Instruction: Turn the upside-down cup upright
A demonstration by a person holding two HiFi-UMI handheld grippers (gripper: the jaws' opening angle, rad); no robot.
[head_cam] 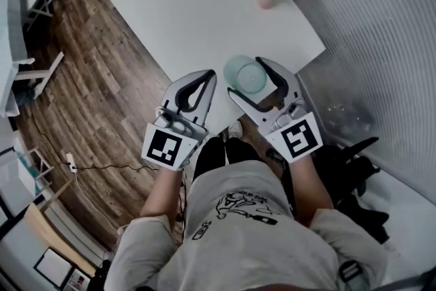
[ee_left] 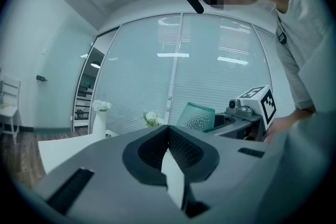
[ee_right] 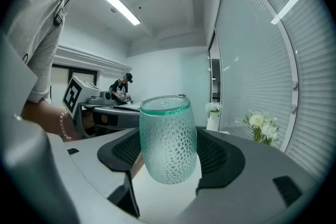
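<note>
Between right fingers (ee_right: 220,153): cup (ee_right: 167,139), clamped at mid-wall, table (head_cam: 204,10) below.
Left fingers (ee_left: 185,150): together, empty.
Handling: looks like dimpled glass, so stiff, light, breakable, likely slippery; sidewall grip suits.

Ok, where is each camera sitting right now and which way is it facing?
Head view: on the person's head, looking steeply down at the table, left gripper, right gripper; shirt and arms show.
Left gripper view: on the left gripper, along its shut jaws toward the blinds; shirt at right.
Right gripper view: on the right gripper, along jaws gripping the cup; wrist at left.
Shared: all three show the cup.
</note>
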